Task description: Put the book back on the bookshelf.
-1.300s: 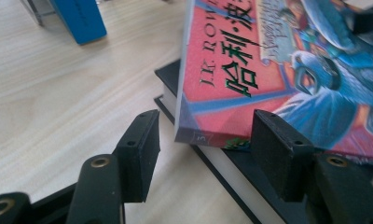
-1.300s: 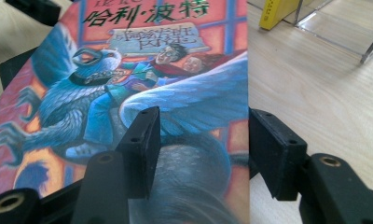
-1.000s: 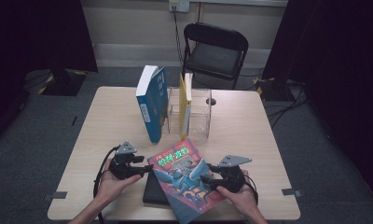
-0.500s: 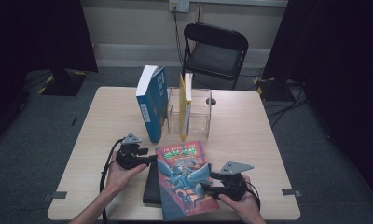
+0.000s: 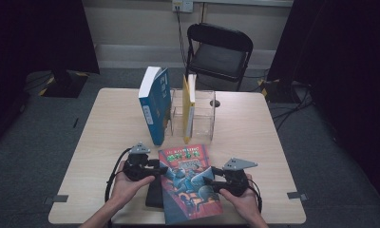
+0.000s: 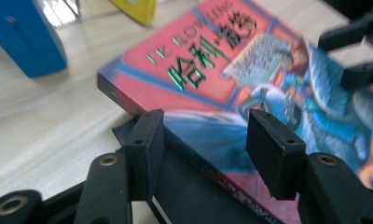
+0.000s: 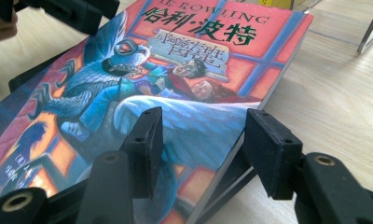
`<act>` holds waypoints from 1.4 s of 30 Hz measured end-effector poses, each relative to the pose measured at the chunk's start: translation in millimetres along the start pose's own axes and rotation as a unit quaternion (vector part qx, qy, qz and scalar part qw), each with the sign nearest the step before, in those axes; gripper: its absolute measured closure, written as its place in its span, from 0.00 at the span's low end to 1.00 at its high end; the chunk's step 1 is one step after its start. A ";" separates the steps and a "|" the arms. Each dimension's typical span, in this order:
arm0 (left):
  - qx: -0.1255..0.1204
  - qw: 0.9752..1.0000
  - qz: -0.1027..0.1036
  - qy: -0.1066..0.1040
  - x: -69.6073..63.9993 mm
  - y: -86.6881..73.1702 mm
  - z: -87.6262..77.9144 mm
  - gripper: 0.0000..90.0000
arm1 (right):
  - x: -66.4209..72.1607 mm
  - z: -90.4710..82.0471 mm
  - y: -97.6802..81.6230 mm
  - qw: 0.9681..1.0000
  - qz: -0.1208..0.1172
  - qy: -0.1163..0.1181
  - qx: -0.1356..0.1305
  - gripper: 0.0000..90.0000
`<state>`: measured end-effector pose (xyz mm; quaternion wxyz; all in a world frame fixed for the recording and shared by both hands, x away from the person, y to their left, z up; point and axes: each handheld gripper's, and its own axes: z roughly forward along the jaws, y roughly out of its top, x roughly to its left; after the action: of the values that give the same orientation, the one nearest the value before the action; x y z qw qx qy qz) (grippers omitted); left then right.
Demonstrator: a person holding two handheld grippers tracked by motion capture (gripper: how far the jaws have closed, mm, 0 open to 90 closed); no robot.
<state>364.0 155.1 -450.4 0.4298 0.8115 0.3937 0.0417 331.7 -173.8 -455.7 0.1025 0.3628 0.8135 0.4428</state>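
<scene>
A red and blue illustrated book (image 5: 188, 183) lies at the table's front, resting on a flat black object (image 5: 154, 194). My left gripper (image 5: 162, 168) is at its left edge. In the left gripper view its jaws (image 6: 203, 135) straddle the book's spine (image 6: 231, 79), one jaw low beside it, one over the cover; they have just been closing. My right gripper (image 5: 208, 183) is at the right edge. Its jaws (image 7: 201, 135) straddle the page edge of the book (image 7: 184, 70) and have just closed further, with a gap still showing at the outer jaw.
A blue book (image 5: 155, 104) stands upright mid-table beside a clear holder (image 5: 204, 114) with a yellow book (image 5: 189, 107) in it. A black chair (image 5: 219, 52) is behind the table (image 5: 107, 142). Bare wood lies to either side.
The illustrated book has turned from a diagonal lie to nearly square with the table. The left gripper moved up and in along its left edge; the right gripper stayed at the right edge.
</scene>
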 end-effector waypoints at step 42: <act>-0.001 1.000 0.001 -0.024 -4.1 -14.9 -8.9 0.59 | -11.3 23.9 7.2 0.994 0.106 -0.020 -0.033 0.50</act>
<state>348.5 163.0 -454.6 0.4403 0.8119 0.3826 0.0231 355.1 -163.6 -465.8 0.0836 0.4521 0.7530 0.4707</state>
